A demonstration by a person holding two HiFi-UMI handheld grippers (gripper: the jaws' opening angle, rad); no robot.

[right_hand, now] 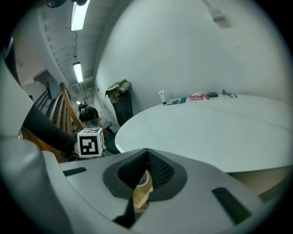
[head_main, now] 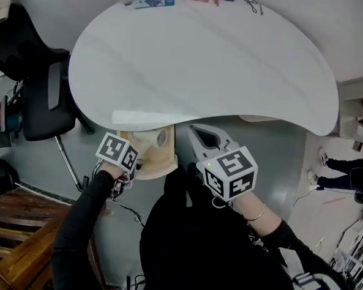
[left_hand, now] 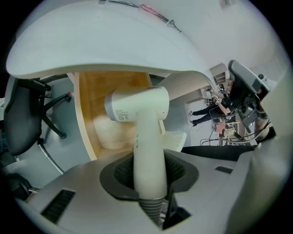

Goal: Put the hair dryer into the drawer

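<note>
**Left gripper view: hair dryer [left_hand: 145,114] held over the open drawer [left_hand: 90,98]**

The left gripper [left_hand: 149,176] was clamped on the dryer's handle. The handle ran straight out along the jaws, so its long axis pointed away from the claw and down toward the drawer. The barrel sat crosswise at the far end, with one end facing left in that view. It hung above the drawer's wooden floor, just under the lip of the white table [left_hand: 100,43]. Whether it touched the wood could not be told.

In the head view the left hand was at the drawer's left front corner. Its gripper tipped steeply downward, and the forearm came in from the lower left.

The right gripper [right_hand: 146,155] waited just beside the drawer's right side on a shallower slant. Its jaws were together on nothing, and only wood and the dryer's grille showed through the slit behind the tips.

The left hand alone carried the load. The coming move looked like a short descent along the handle's own line, then a release.
</note>
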